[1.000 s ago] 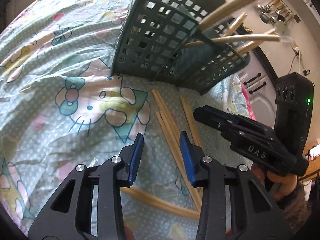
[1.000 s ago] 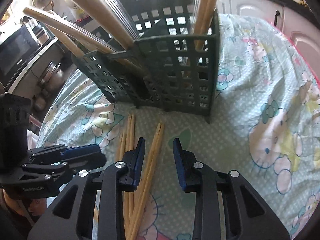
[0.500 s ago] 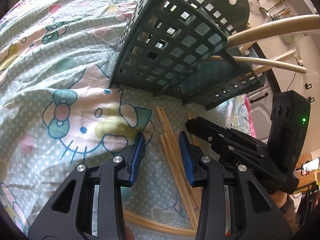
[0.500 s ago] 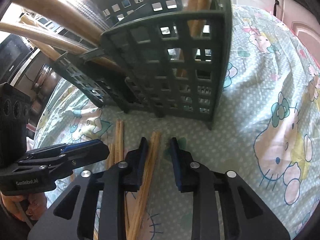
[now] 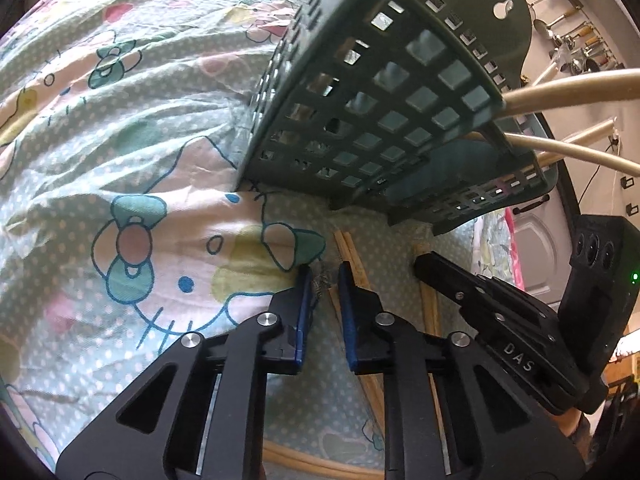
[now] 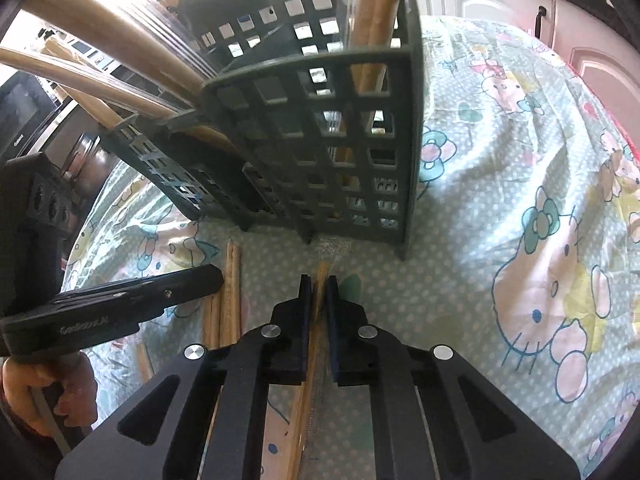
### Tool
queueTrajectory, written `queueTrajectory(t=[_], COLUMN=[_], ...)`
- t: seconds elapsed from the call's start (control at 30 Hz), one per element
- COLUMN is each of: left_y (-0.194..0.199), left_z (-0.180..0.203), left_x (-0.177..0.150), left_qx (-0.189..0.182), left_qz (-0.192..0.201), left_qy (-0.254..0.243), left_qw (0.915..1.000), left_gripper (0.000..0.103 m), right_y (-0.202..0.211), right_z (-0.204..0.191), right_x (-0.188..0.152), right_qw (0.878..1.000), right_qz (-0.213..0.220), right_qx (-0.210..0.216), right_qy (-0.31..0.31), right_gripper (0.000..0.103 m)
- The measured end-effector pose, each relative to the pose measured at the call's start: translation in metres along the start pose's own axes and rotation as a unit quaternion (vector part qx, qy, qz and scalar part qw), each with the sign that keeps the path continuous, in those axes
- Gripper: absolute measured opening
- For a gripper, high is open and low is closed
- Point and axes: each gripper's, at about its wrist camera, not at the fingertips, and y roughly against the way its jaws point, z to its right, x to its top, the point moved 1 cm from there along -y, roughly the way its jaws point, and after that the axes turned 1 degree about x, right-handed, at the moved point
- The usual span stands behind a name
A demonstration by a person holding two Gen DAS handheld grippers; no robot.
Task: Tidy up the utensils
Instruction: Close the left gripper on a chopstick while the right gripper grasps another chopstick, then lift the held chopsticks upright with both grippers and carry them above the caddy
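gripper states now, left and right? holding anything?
Left gripper: open, nothing held, tips low over the cloth beside loose chopsticks.
Right gripper: shut on a chopstick pair, narrow gap only.

- Your left gripper (image 5: 323,280), black with blue pads, hovers low over the cartoon-cat printed cloth (image 5: 120,160), jaws narrowly parted.
- Thin wooden chopsticks (image 5: 352,252) lie just beside its right pad (contact unclear).
- The dark green plastic lattice utensil basket (image 5: 380,112) stands beyond.
- Your right gripper (image 5: 492,316) sits over more sticks.
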Motion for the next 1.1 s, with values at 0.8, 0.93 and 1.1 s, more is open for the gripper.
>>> queueTrajectory(t=[0.8, 0.93, 1.1], left_y=[0.106, 0.118, 0.136], left_z=[-0.018, -0.005, 0.018], left_x=[0.007, 0.005, 0.001], left_qx=[0.003, 0.007, 0.009], left_qz=[0.136, 0.161, 0.188], left_qy=[-0.013, -0.031, -0.052], left_qw=[0.9907, 0.9864, 0.9808], left_gripper=[0.002, 0.002, 0.002], right_y=[0.058, 0.07, 0.089], right_z=[-0.036, -0.048, -0.056], right_x=[0.002, 0.004, 0.005], right_qw=[0.997, 0.995, 0.993], right_qz=[0.054, 0.069, 0.087], right_qx=[-0.006, -0.011, -0.006], right_qy=[0.052, 0.07, 0.082], right_gripper=[0.006, 0.006, 0.006])
